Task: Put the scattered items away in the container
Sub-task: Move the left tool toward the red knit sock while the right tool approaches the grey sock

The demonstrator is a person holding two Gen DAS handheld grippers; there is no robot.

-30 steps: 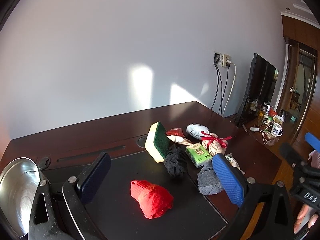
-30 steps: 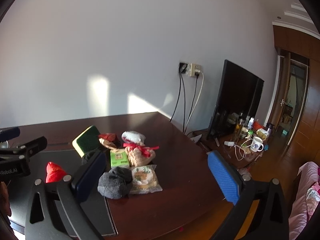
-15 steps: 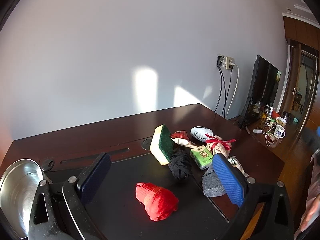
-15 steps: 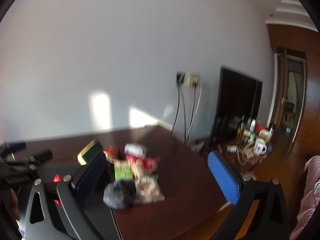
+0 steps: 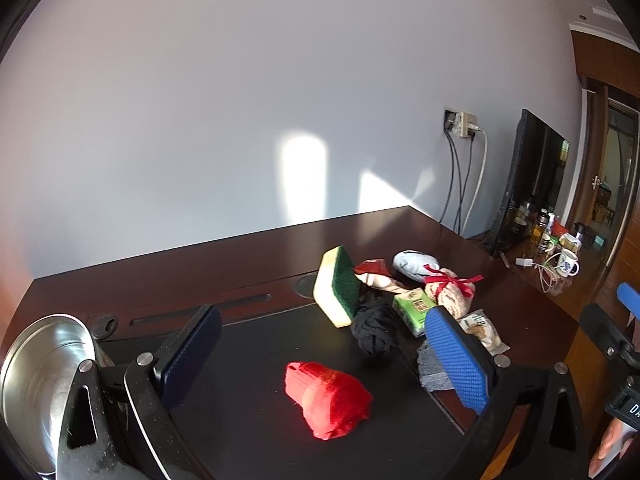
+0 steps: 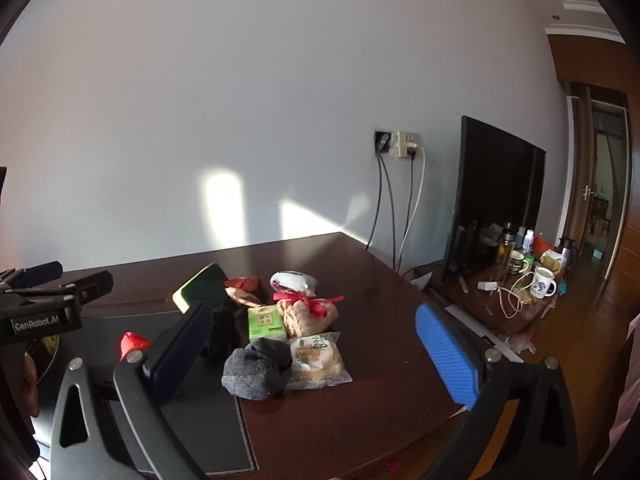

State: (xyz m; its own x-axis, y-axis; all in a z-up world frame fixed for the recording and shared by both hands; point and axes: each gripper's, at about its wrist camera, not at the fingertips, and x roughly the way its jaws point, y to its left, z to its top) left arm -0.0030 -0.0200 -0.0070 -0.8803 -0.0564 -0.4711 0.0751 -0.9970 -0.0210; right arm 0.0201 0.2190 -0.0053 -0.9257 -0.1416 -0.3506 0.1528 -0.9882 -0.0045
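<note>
A steel bowl [image 5: 36, 376] stands at the left of the dark desk. Scattered items lie on it: a red sock [image 5: 326, 398] on the black mat, a green-yellow sponge [image 5: 338, 292], a black sock [image 5: 374, 328], a green packet [image 5: 414, 310], a beige bundle with red ribbon [image 5: 450, 294], a grey sock [image 6: 256, 368] and a wrapped pastry [image 6: 318, 358]. My left gripper [image 5: 324, 360] is open and empty just above the red sock. My right gripper [image 6: 320, 352] is open and empty, held over the grey sock and pastry.
A black mat [image 5: 256, 420] covers the desk's near part. A monitor [image 6: 492, 196] stands on a low side table with mugs [image 6: 542, 282], bottles and cables to the right. Cables hang from a wall socket [image 6: 404, 144]. The desk's right edge [image 6: 420, 292] drops to wooden floor.
The left gripper's view has shifted slightly, so the items sit a little further right and lower. The right gripper swung briefly, blurring its view, and is steady again. Both stay open.
</note>
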